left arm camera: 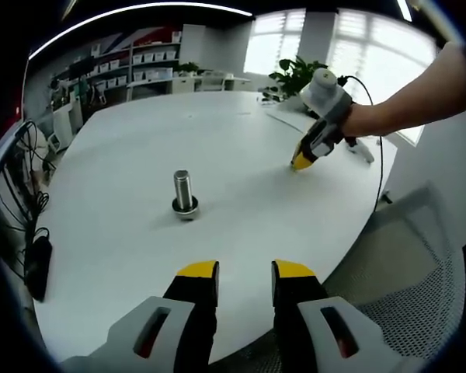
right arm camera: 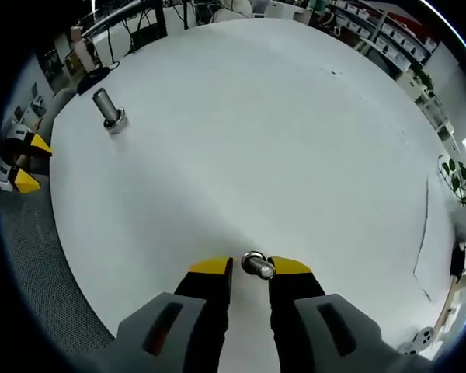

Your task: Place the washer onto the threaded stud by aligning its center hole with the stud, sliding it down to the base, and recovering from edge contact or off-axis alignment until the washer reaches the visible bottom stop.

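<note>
One white round table (left arm camera: 241, 155) carries one threaded stud (left arm camera: 183, 191), which stands upright on its wider base, well in from the near edge in the left gripper view. In the right gripper view the same stud (right arm camera: 107, 109) sits far off to the left, tilted only by the lens. Two grippers are at work. The left gripper (left arm camera: 245, 273) hovers over the near edge of the table, its two yellow-tipped jaws parted by a narrow gap with nothing between them; it points toward the stud but is well apart from it. In the right gripper view its yellow tips (right arm camera: 19, 163) peek in at the far left, beyond the table rim. The right gripper (right arm camera: 248, 266) is low over the table, and one washer (right arm camera: 255, 265), a small shiny ring, sits right between its two yellow tips, which stand close on either side of it; whether the jaws actually pinch the washer or just flank it cannot be told. So the washer is at the right gripper, well apart from the stud. In the left gripper view the right gripper (left arm camera: 303, 160) comes in from the right, held by a hand (left arm camera: 365, 118), its tip down at the table surface. A potted plant (left arm camera: 295, 76) stands beyond the far edge, and shelves (left arm camera: 144, 66) line the far wall.
</note>
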Tool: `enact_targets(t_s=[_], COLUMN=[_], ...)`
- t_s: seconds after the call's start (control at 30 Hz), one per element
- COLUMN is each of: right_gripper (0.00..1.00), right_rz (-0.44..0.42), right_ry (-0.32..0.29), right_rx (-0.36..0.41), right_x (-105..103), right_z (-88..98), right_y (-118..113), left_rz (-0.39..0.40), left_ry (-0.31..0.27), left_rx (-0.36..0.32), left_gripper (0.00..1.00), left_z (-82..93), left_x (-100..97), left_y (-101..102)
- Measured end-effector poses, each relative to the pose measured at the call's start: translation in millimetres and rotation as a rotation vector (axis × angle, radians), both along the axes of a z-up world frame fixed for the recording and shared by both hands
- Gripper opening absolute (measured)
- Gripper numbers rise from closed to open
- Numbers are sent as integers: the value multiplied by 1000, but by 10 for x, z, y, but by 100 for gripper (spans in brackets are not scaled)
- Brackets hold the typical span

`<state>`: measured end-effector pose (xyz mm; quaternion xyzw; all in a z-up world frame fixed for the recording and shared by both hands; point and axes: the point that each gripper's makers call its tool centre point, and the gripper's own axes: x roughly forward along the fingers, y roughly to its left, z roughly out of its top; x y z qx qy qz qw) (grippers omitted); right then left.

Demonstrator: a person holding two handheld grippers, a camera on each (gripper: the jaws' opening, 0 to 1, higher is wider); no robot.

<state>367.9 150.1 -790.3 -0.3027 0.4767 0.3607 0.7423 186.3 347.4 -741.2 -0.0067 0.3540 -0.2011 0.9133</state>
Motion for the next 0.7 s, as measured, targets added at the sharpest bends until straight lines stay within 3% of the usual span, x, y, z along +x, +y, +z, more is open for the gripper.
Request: enact_targets(t_s=[0.4,0.7], right_gripper=[25,26], right_rz=[-21,-37], right_ry=[-30,-70], right_rx=[96,232], right_x=[-88,-251], right_z=[115,285], right_y=[-118,-200], left_rz=[5,21], left_ry=[-1,-10], left_rx=[10,-13], left_gripper=[25,27], left_z=[-3,32], left_x=[8,21], left_y=[7,-2])
